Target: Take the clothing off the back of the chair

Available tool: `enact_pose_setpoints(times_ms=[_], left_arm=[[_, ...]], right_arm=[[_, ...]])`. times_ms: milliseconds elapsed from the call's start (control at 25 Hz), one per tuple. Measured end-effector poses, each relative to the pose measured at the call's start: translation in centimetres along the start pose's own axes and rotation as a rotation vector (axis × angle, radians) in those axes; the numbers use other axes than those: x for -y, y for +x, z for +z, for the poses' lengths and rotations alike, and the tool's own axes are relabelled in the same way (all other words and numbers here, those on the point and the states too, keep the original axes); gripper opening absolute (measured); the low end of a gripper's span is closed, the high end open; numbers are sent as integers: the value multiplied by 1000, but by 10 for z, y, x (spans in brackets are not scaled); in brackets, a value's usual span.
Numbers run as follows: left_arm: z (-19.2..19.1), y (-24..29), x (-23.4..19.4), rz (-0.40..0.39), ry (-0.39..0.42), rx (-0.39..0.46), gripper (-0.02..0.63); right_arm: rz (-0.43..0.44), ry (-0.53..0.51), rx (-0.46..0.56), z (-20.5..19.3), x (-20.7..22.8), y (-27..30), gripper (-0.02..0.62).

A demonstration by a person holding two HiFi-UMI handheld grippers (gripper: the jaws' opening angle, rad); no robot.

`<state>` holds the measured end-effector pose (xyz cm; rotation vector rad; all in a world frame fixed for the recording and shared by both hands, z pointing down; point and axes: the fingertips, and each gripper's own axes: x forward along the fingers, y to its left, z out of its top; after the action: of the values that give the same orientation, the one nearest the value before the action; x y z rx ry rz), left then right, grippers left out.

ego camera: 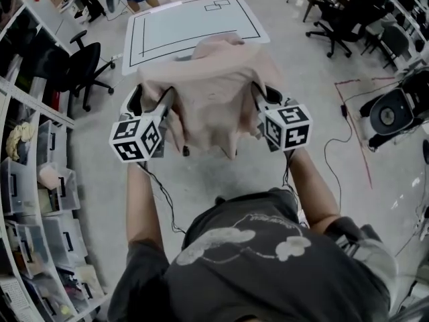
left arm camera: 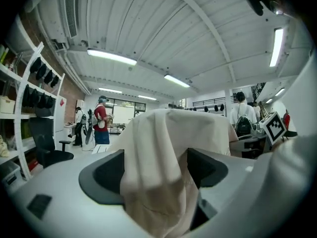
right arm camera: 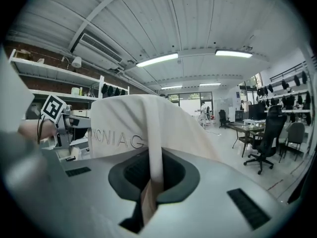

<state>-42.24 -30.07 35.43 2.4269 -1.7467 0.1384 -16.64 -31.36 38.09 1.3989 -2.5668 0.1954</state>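
Garment [ego camera: 214, 92], pale pink: slung left to right between both grippers. Right gripper [ego camera: 265, 96] clamped on its right fold; left gripper [ego camera: 153, 100] jaws wide apart, cloth draped loosely between them.

Both forearms are stretched forward, with the left gripper [ego camera: 153, 102] held at the left edge of the garment [ego camera: 214, 92] and the right gripper [ego camera: 265, 98] at its right edge. The left jaws are spread wide, with fabric draped loosely between them. The right jaws are closed, and a fold is pinched between them.
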Motion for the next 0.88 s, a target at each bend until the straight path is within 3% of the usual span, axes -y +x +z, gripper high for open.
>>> enact_pose_setpoints(times_ms=[320,360,400,480,640,880], left_arm=[[-4,10,5,-70,-6,-37,368],[-5,10,4,-65,4,-42,340],[-6,9,2,-45,20,-45,271],[-6,5,-5,4,52,-39,92],[-4,-4,-5,0,36,-18,15],[-3,-13,-3,5,55,-38,3]], right_arm=[[-14,-12,-12,-2,3,-6,-5],[-16,-11,-11,-2,3,-6,-5],[-18,-9,-10,-3,3,-7,-5],[-21,-8,-8,-3,2,-7,-5],[-11,-14,-6,-3,0,-5,-5],[1,-22,4,1,2,-8,-5]])
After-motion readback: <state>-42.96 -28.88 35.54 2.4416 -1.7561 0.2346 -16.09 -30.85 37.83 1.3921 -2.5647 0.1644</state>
